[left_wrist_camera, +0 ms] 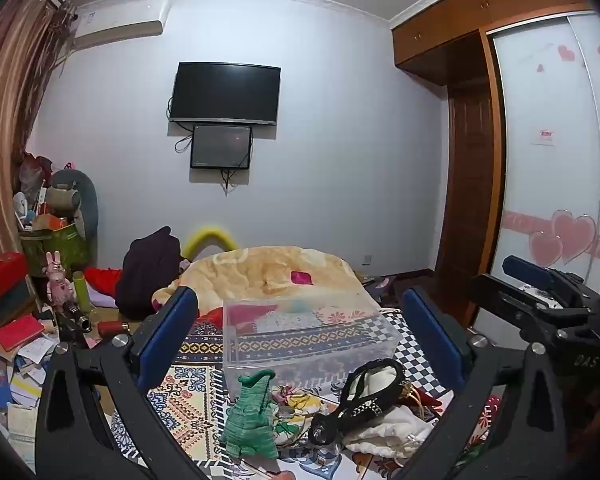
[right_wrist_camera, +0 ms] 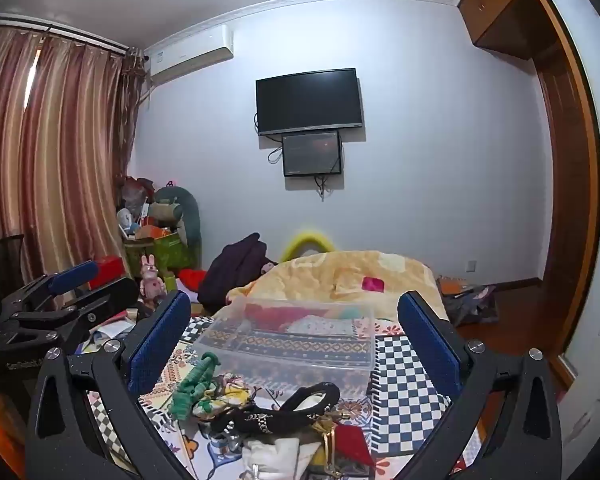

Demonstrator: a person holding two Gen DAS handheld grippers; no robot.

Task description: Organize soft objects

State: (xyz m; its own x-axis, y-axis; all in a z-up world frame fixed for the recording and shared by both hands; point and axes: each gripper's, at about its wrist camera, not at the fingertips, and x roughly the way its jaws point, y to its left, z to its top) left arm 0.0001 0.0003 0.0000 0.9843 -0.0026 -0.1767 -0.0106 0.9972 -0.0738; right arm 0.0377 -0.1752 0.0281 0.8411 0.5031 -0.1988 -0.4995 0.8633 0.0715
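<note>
A green knitted toy (left_wrist_camera: 251, 416) stands on the patterned bedspread (left_wrist_camera: 188, 396) just in front of a clear plastic box (left_wrist_camera: 304, 332). Right of it lie a black band (left_wrist_camera: 360, 396) and a white cloth pouch (left_wrist_camera: 388, 428). My left gripper (left_wrist_camera: 300, 332) is open and empty, held above the pile. My right gripper (right_wrist_camera: 296, 336) is open and empty above the same pile: green toy (right_wrist_camera: 192, 384), floral cloth (right_wrist_camera: 224, 396), black band (right_wrist_camera: 284, 412), white pouch (right_wrist_camera: 272, 456), red piece (right_wrist_camera: 352, 440). The clear box (right_wrist_camera: 292, 336) lies beyond. Each gripper shows in the other's view: right (left_wrist_camera: 540, 300), left (right_wrist_camera: 56, 304).
A folded yellow blanket (left_wrist_camera: 276, 272) lies behind the box, with a dark garment (left_wrist_camera: 148, 268) to its left. Books, boxes and a pink rabbit figure (left_wrist_camera: 58, 280) clutter the floor at left. A wardrobe (left_wrist_camera: 540, 140) stands at right. Screens hang on the far wall.
</note>
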